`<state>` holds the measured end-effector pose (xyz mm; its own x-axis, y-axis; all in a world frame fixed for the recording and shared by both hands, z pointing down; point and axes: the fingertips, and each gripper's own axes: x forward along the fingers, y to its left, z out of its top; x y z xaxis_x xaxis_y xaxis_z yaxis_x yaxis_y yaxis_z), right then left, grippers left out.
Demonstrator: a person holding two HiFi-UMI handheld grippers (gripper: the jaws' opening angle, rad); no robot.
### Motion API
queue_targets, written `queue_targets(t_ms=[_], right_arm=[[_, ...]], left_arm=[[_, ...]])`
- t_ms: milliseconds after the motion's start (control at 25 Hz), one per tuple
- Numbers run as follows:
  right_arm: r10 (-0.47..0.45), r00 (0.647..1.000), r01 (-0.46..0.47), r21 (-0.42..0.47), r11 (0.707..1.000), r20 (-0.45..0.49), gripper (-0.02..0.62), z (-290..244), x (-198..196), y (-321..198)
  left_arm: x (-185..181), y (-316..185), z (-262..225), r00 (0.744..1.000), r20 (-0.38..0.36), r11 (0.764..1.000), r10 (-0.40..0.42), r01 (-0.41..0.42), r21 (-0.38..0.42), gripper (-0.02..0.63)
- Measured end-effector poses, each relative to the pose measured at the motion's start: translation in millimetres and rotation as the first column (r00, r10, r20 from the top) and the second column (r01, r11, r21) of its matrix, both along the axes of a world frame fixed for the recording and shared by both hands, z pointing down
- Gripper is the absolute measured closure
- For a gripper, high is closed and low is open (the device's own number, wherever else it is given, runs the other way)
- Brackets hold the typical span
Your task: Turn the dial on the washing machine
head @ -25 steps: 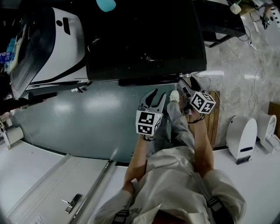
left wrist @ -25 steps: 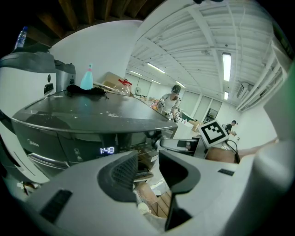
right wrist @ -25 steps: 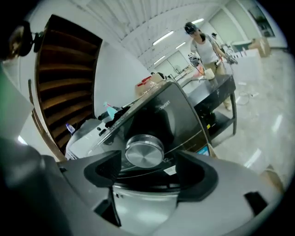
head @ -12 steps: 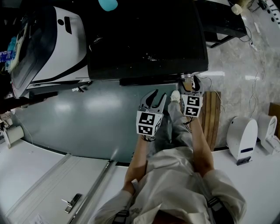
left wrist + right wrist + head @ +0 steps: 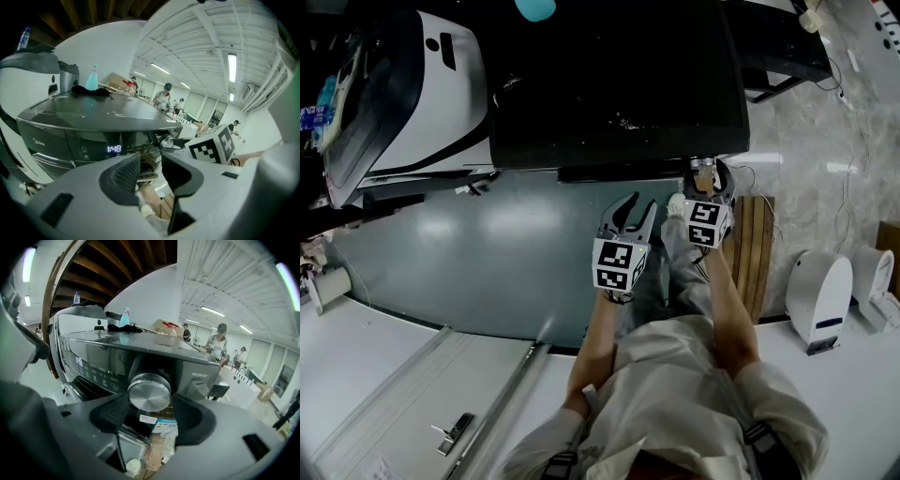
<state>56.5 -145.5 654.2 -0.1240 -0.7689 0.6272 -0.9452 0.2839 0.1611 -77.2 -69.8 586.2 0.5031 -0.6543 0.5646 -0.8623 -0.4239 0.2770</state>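
Rolling round since a second ago, the right hand-held gripper point(image 5: 712, 174) is now showing its black-and-white marker cube point(image 5: 705, 223) squarely to the head view where it was sitting skewed before, and its jaws have just been closing in on the round brushed-metal dial point(image 5: 149, 392).

That dial is sitting at the right end of the control panel on the dark grey, glossy front-loading washing machine point(image 5: 93, 357). Its flat silver face is pointing straight out of the panel toward the right gripper, so its axis is running level, out from the machine's front. It is a short, thick disc with a fine circular sheen, set in a dark recess.

In the right gripper view the grey plastic jaws are standing about half closed, flanking the dial's lower half. The left ribbed pad is sitting right at the rim, and a thin dark sliver is showing between the rim and the right pad, so no firm squeeze is showing.

Over to the left hand-held gripper point(image 5: 628, 214): it is hovering in front of the machine, well apart from the dial, jaws spread and holding nothing. Beyond them the panel's small lit display point(image 5: 112, 149) is glowing white.
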Motion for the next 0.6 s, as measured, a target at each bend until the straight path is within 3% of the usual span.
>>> queue_targets(t_ms=[240,600], right_arm=[[-0.003,1.000,0.003,0.000,1.000,-0.003,0.318,1.5,-0.9,0.2],[0.019,0.990,-0.015,-0.030,0.999,0.141,0.321,1.8,-2.3,0.5]], left_arm=[[-0.8,0.4,0.2,1.000,0.002,1.000,-0.006,0.006,-0.003,0.459],[0.6,2.2,0.8,1.000,0.002,1.000,-0.010,0.010,-0.005,0.459]])
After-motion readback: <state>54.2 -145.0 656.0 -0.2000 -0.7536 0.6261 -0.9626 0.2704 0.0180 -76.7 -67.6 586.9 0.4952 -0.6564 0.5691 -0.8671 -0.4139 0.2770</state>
